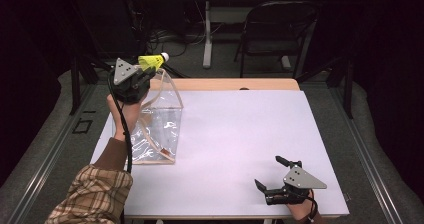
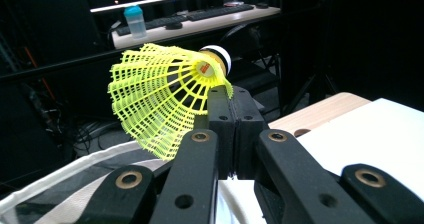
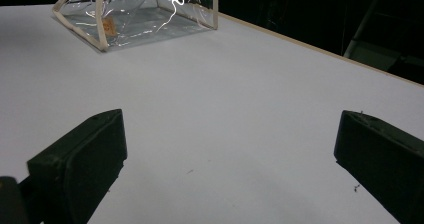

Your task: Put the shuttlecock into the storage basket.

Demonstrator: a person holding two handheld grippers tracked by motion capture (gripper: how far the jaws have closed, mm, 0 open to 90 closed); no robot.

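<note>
A yellow shuttlecock [image 1: 153, 61] with a white-banded cork tip is held up in the air above the far left corner of the table. My left gripper [image 1: 145, 73] is shut on the rim of its mesh skirt [image 2: 160, 96], its closed jaws pinching the skirt's edge near the cork. Just below and in front of it stands a clear plastic bag [image 1: 159, 121] with cream-coloured edging, its mouth up. My right gripper [image 1: 270, 173] rests low at the table's near right, open, with nothing between its jaws. From there the bag [image 3: 135, 19] lies far ahead on the white surface.
The white table top [image 1: 240, 139] has a wooden strip along its far edge. Beyond it stand a dark folding chair [image 1: 272, 34] and a desk leg with cables on the floor. A desk with a keyboard and a blue-capped bottle [image 2: 135, 21] lies behind.
</note>
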